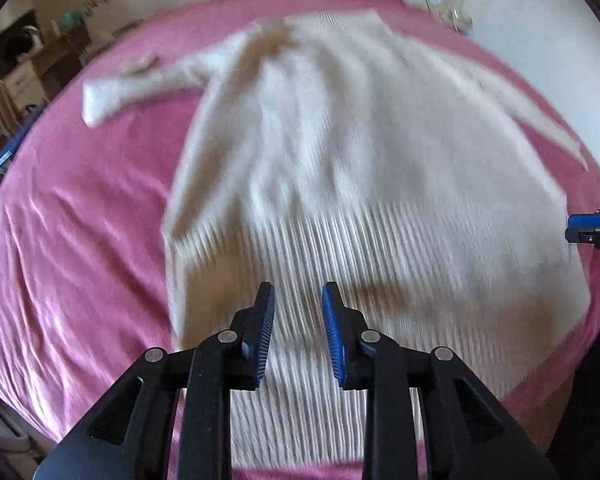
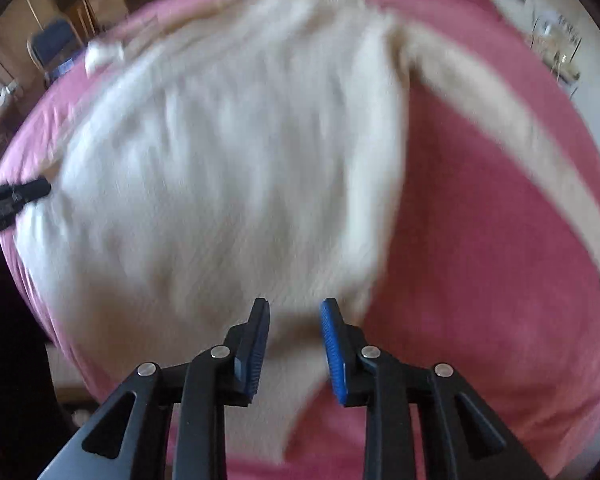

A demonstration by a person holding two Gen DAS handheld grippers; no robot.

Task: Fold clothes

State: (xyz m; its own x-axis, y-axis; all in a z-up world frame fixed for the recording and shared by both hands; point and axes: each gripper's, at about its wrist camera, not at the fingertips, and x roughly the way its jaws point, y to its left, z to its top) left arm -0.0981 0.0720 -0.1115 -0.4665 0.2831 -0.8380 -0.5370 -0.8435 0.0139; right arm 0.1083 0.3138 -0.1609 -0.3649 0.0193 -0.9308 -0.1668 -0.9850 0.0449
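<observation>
Just one cream sweater (image 1: pixel 340 140), two tongs.

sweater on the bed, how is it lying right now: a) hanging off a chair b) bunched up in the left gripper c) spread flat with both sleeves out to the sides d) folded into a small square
c: the cream sweater lies spread on the pink bedcover, one sleeve out to each side, and nothing sits between either gripper's fingers.

Fuzzy ribbed knit sweater (image 1: pixel 340 152) on matt pink cloth bedspread (image 1: pixel 80 240).
</observation>
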